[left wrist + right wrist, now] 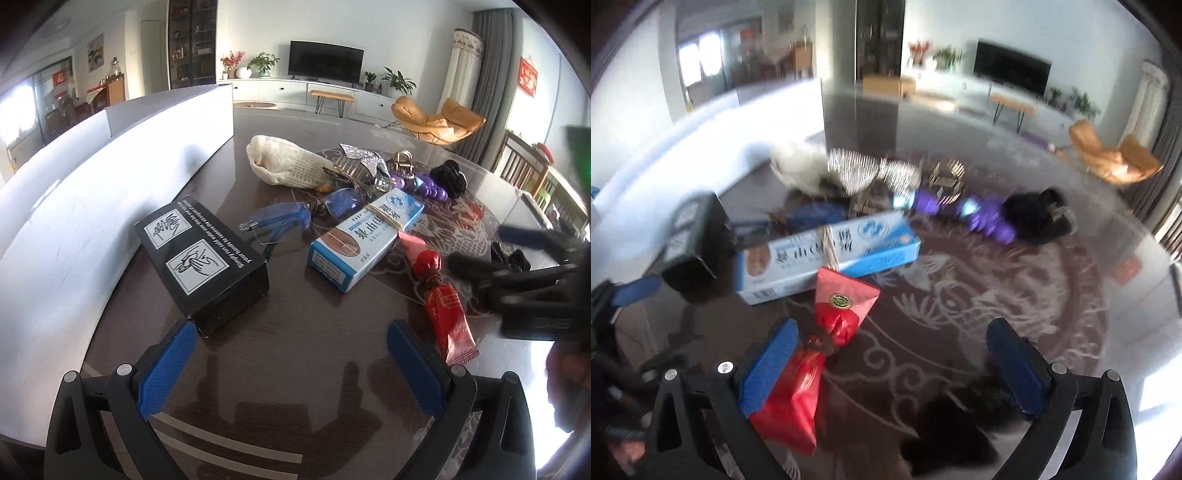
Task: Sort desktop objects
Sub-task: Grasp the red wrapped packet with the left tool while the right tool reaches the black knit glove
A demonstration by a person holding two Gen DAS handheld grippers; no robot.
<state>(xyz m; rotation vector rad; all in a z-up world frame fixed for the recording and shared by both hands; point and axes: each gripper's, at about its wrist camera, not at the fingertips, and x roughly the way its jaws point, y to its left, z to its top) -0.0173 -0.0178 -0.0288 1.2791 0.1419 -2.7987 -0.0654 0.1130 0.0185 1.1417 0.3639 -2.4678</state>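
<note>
Left gripper (291, 363): fingers spread wide, nothing between them, hovering over bare bench (295, 306). Just beyond its left fingertip, the near corner of a black carton (203, 258); beyond its right fingertip, the tail of a red sachet (441, 295). Ahead, centre: blue-and-white medicine box (364, 242) bound with a band, folded blue spectacles (291, 219) beside it. Farther out: cream knitted pouch (288, 162), glittery silver piece (364, 155), gold clip (402, 158), purple bead string (424, 186), black scrunchie (448, 177). Far left: long white box (92, 192), its inside hidden. Right gripper (890, 363): fingers likewise apart and empty; view blurred. The red sachet (812, 354) lies against the inner face of its left finger; a dark hair clip (956, 410) sits low between the fingers, nearer the right one. Status, judged: sorting barely begun. Every listed item lies loose in one heap on the bench; none is visibly placed. All remain to be lifted and sorted; the sachet or clip looks the nearest candidate.
</note>
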